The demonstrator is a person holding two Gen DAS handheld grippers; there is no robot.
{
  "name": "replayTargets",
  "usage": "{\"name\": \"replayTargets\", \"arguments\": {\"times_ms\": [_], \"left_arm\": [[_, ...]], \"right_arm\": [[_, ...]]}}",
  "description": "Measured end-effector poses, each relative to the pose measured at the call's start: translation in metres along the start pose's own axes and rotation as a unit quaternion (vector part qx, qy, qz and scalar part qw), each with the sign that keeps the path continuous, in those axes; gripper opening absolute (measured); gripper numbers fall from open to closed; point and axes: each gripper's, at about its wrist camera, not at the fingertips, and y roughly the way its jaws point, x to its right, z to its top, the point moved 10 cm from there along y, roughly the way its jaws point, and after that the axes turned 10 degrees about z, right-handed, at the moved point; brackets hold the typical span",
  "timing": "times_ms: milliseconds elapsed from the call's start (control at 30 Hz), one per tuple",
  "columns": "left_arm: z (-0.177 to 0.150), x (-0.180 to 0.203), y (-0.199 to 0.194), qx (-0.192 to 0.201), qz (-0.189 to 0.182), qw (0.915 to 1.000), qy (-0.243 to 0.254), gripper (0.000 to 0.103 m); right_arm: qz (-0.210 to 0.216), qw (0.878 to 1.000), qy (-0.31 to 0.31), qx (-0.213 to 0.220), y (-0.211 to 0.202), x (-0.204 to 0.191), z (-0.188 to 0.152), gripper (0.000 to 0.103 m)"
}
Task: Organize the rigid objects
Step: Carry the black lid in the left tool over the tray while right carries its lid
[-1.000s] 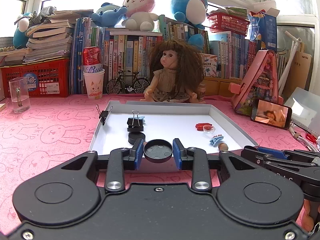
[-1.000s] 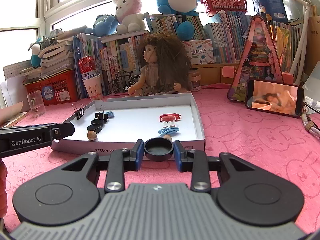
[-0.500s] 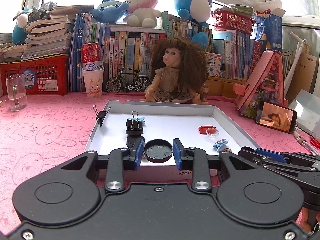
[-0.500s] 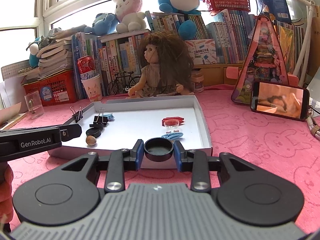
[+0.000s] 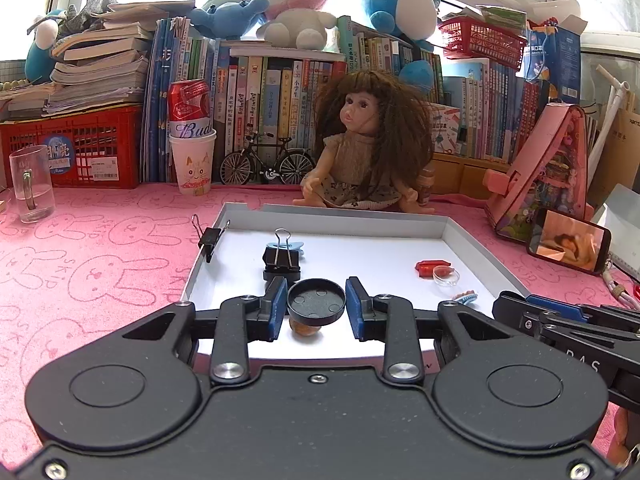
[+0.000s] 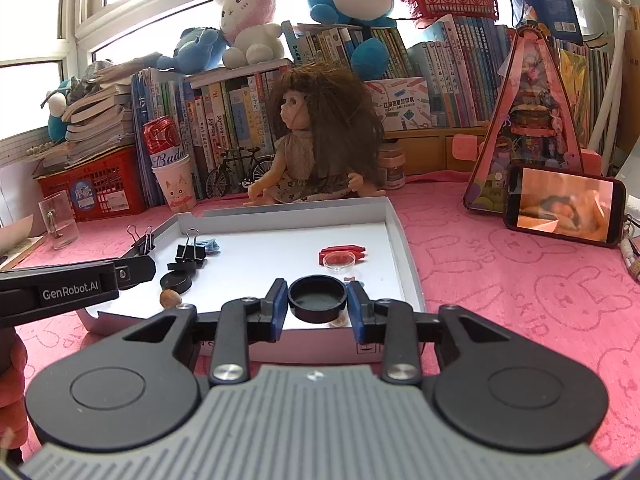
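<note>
My left gripper point(image 5: 316, 304) is shut on a black round cap point(image 5: 316, 302), held over the near end of the white tray point(image 5: 472, 240). A brown nut point(image 5: 306, 327) lies just under the cap. My right gripper point(image 6: 317, 300) is shut on a second black cap point(image 6: 317, 298) at the tray's point(image 6: 408, 248) near rim. In the tray lie a black binder clip point(image 5: 281, 258), a red clip point(image 6: 342, 252), a clear little dish point(image 6: 340, 261), a blue hair clip point(image 5: 466, 297), another black cap point(image 6: 176, 281) and a nut point(image 6: 170, 298). A second binder clip point(image 5: 210, 238) grips the left rim.
A doll point(image 5: 364, 152) sits right behind the tray. A phone point(image 6: 564, 208) leans on a pink triangular toy house point(image 6: 528, 128) at the right. A glass mug point(image 5: 32, 184), a paper cup with a can point(image 5: 192, 152), a red crate and rows of books line the back.
Both grippers have moved forward over the pink cloth toward the tray, so the tray looks nearer. Each still holds its black cap.
</note>
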Motion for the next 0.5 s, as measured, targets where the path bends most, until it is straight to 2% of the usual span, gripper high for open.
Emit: {"name": "replayTargets", "arguments": {"times_ms": [500], "left_arm": [[0.004,-0.005,0.019,-0.01,0.0,0.9999,-0.007,0.03]], "right_arm": [[-0.008,1.0,-0.001,-0.005,0.015,0.007,0.004,0.037]]}}
